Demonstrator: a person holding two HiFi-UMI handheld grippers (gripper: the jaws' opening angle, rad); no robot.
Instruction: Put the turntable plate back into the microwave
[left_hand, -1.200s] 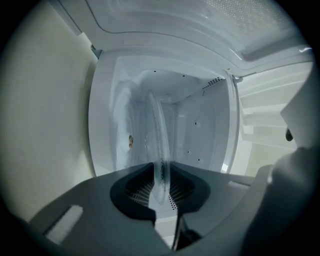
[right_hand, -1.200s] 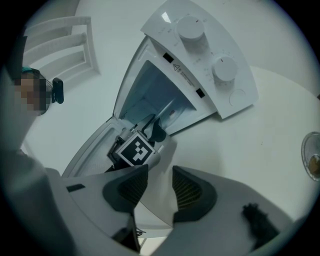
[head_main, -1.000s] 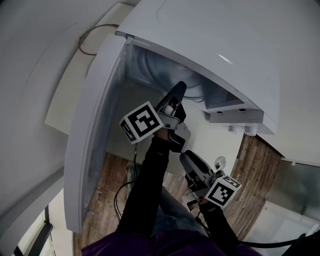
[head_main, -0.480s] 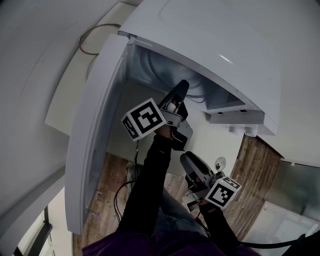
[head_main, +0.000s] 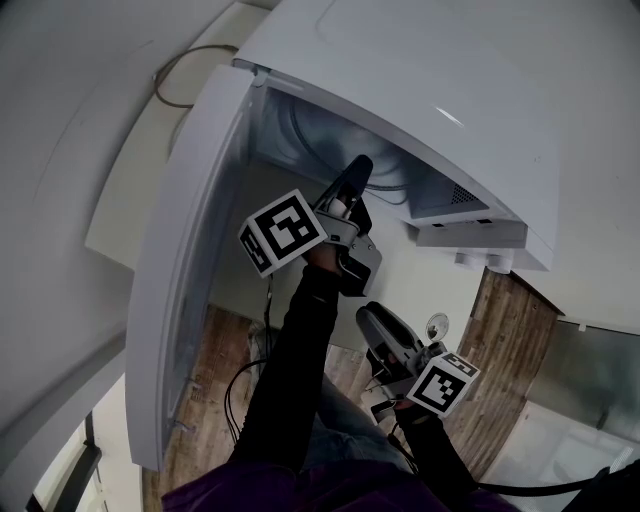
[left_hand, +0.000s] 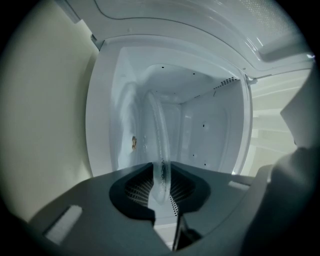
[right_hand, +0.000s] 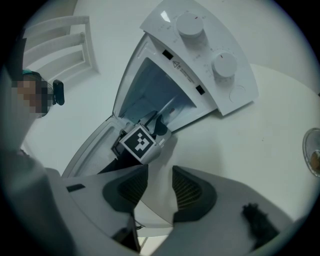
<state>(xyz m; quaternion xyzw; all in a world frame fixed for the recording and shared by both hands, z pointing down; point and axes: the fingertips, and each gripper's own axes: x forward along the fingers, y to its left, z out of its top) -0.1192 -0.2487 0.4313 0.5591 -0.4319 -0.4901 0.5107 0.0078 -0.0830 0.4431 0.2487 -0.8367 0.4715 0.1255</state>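
Evidently the insertion step is under way. The left gripper (head_main: 357, 172) reaches into the open microwave (head_main: 420, 90), its jaws narrowed onto the rim of the glass turntable plate (left_hand: 159, 135). In the left gripper view the plate runs edge-on from between the pads towards twelve o'clock, most of it already inside the cavity (left_hand: 202, 125).

To do this well, I judge the plate must come flat and centred over the cavity floor. It should then be lowered until it seats, and the jaws should part only once it sits without rocking. As far as this view tells, it stands on edge, so the wrist would have to roll first. The hub on the floor is hidden behind the gripper, so centring must go by feel and by the walls.

The door (head_main: 190, 260) stands swung wide at nine o'clock and leaves the opening free. The cavity walls lie near the plate's rim and are the likeliest thing to knock.

The right gripper (head_main: 372, 320) hangs at five o'clock from the left one, outside the microwave, its jaws apart with nothing between them.

On the table (right_hand: 270, 130), at three o'clock in the right gripper view, lies a small round thing (right_hand: 313, 156) I cannot identify. A cable (head_main: 180, 75) loops at eleven o'clock behind the microwave.
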